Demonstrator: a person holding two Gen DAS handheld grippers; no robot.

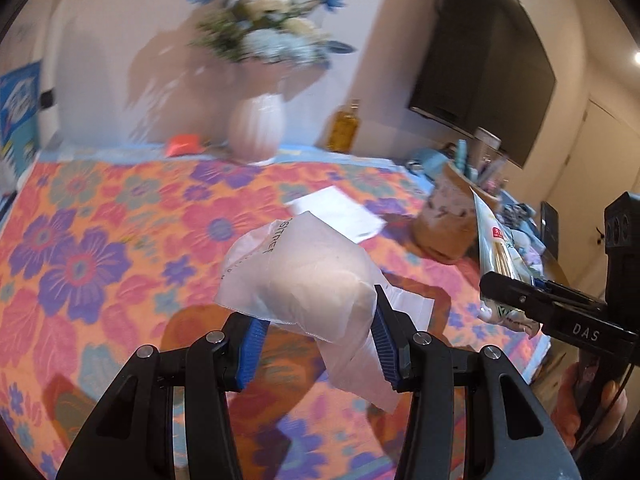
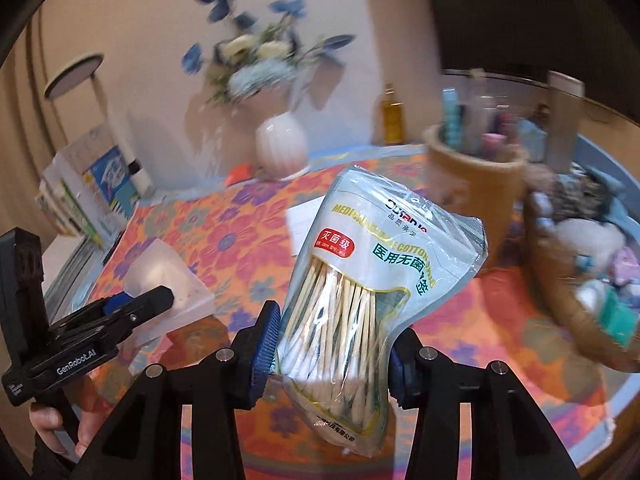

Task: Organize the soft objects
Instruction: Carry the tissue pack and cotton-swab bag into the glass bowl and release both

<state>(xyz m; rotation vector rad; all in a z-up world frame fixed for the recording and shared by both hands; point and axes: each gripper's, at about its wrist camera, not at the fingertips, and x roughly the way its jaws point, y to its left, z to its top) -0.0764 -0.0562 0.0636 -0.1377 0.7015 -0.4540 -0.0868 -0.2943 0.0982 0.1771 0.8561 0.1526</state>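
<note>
My left gripper is shut on a frosted white plastic pouch with something pale and soft inside, held up above the flowered tablecloth. My right gripper is shut on a clear bag of cotton swabs, its blue pads squeezing the bag's lower half. In the left wrist view the right gripper shows at the right edge with the swab bag. The left gripper and its pouch appear at the left in the right wrist view. Both bags hang clear of the table.
A woven basket with small soft items stands at the right, beside a brown cup of tubes. At the back are a white vase of blue flowers and an amber bottle. White paper lies mid-table. Books stack at left.
</note>
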